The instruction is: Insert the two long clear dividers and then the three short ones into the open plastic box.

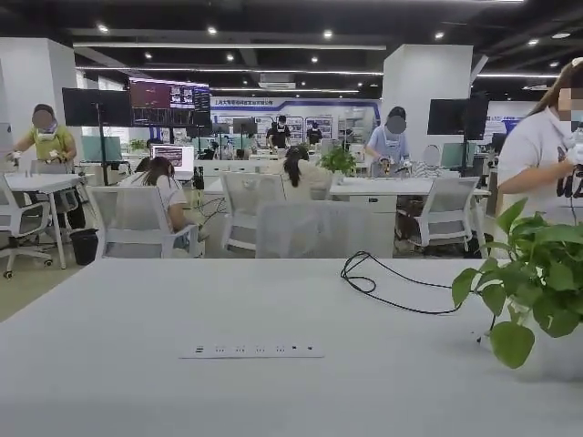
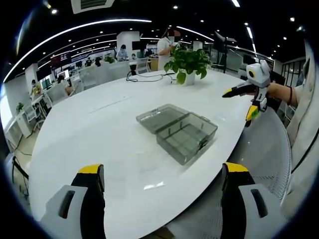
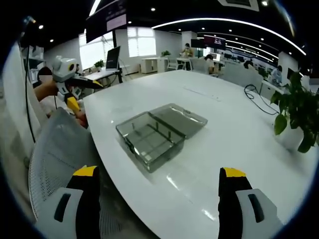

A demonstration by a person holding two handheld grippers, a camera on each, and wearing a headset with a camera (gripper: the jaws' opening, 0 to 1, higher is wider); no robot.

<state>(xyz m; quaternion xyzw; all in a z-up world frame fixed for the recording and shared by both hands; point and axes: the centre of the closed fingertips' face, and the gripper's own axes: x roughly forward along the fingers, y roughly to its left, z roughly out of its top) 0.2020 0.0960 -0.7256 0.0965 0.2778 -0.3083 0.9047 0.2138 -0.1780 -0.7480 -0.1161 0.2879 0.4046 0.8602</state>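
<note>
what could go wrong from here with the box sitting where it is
The open plastic box sits near the edge of the table, by a mesh chair; a nudge might slide it off. Its lid lies flat beside it, so the left gripper or right gripper, both open, could catch it coming in.

Nothing can be read with certainty. A line of characters runs along the blue wall sign [image 1: 301, 103] at the far end of the room, too small and blurred to make out. The dark overhead screen [image 1: 169, 102] carries only illegible coloured panels.
</note>
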